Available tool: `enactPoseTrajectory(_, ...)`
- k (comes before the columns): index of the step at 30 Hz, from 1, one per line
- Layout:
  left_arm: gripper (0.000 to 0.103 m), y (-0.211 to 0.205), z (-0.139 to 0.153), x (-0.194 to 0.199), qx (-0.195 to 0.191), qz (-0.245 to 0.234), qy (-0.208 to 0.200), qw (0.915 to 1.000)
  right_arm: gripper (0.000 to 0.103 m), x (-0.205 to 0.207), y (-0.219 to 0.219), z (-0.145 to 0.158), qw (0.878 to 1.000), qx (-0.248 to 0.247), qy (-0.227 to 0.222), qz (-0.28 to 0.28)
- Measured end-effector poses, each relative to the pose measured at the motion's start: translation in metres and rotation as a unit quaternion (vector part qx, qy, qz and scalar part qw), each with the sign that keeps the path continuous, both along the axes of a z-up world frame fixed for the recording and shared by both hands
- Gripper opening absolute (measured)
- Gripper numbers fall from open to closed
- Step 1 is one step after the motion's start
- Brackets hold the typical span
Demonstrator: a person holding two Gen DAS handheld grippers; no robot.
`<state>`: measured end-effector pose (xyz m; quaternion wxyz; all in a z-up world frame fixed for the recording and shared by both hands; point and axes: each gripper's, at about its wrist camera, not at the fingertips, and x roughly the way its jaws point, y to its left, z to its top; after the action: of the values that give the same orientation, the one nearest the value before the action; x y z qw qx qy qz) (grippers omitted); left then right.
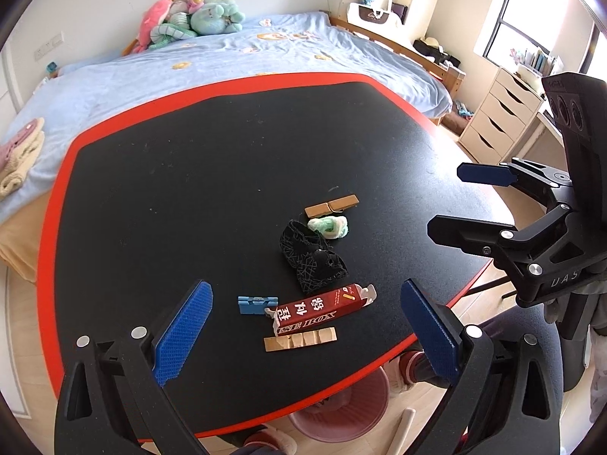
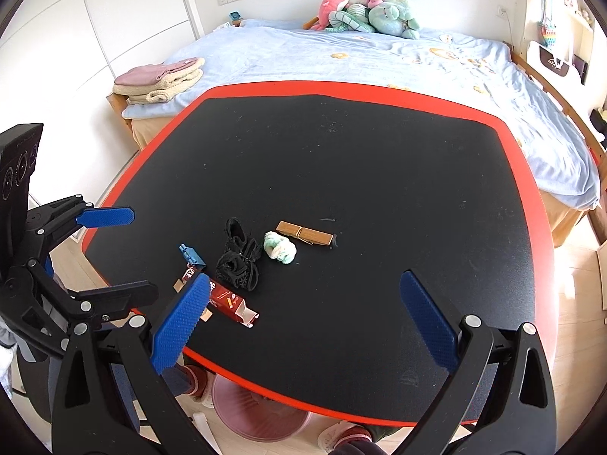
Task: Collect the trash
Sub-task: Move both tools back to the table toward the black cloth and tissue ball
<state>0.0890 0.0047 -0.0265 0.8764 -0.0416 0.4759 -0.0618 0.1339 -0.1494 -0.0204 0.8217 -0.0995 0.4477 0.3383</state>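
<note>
Both empty and spread wide: left gripper, right gripper. Trash on the table: red box nearest the edge, bin underneath.

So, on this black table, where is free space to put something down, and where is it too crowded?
Free: the wide far half of the table toward the bed, and the right part beyond the brown clip. Crowded: the near left corner, where the red box, black crumpled wrapper, green wad and blue piece lie close together.
</note>
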Motion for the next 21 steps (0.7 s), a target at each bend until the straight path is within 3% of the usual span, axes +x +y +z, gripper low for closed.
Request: enactPoseTrajectory(21,0.095,0.001,-0.051,0.039,-0.023,0.005,0.042,0.9988,0.098,0.046,0.019,-0.044,0.998,-0.003,0.052,-0.018)
